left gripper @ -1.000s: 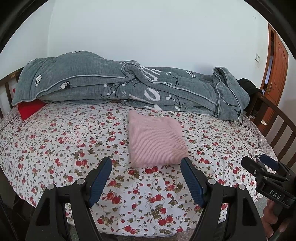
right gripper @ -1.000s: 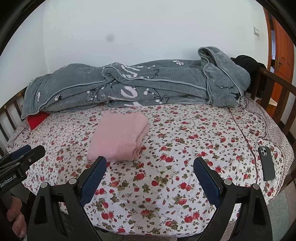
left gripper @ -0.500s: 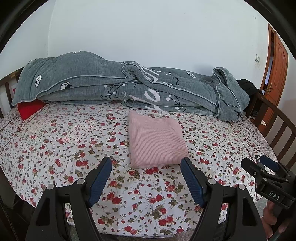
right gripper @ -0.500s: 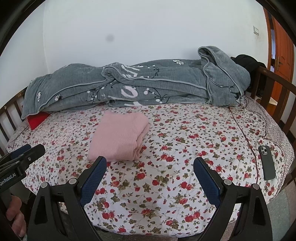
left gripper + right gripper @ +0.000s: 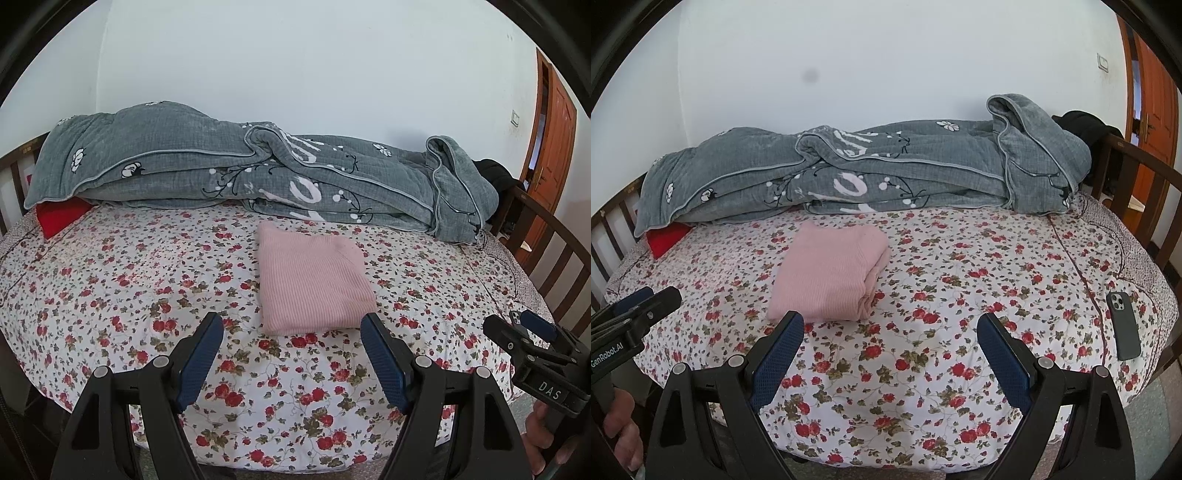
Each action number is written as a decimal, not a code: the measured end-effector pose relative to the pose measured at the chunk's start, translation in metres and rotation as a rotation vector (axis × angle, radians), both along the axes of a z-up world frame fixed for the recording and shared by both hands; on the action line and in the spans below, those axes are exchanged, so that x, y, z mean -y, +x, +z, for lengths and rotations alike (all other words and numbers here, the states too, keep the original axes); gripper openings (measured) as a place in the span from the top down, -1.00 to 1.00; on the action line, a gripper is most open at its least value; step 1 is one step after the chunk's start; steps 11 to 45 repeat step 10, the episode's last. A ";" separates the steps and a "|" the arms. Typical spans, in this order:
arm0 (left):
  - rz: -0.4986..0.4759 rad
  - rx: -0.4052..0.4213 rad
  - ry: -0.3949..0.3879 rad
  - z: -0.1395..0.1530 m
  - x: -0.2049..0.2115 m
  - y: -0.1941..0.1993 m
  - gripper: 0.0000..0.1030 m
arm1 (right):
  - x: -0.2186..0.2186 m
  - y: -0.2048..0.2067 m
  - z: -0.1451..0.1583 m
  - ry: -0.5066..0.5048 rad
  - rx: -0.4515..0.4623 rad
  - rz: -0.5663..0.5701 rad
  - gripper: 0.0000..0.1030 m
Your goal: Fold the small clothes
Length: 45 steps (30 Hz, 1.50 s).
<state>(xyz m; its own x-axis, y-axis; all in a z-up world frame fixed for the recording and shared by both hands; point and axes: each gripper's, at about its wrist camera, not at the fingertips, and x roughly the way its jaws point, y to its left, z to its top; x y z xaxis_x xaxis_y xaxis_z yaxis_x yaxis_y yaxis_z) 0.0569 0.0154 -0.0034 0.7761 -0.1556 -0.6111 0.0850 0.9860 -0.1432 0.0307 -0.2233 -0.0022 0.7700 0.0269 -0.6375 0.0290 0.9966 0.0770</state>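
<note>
A pink ribbed garment (image 5: 312,280) lies folded into a neat rectangle on the flowered bed sheet (image 5: 147,280). In the right wrist view the same pink garment (image 5: 831,273) sits left of centre. My left gripper (image 5: 291,328) hovers open at the near edge of the bed, just short of the garment, with nothing between its blue pads. My right gripper (image 5: 890,332) is open too, over bare sheet to the right of the garment. Each gripper shows at the edge of the other's view, held by a hand.
A rumpled grey quilt (image 5: 258,177) lies along the back of the bed, with a red cushion (image 5: 61,218) under its left end. A dark phone (image 5: 1123,325) rests near the right bed edge. Wooden rails (image 5: 554,258) flank the bed; a brown door (image 5: 550,147) stands at right.
</note>
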 end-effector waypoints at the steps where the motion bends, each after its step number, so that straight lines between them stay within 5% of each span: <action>1: 0.001 0.000 -0.004 0.000 0.000 0.001 -0.46 | 0.000 0.000 0.000 0.001 0.000 -0.002 -0.81; 45: 0.004 0.006 -0.003 0.001 0.001 0.001 -0.47 | 0.001 -0.001 0.000 0.002 0.007 0.006 -0.81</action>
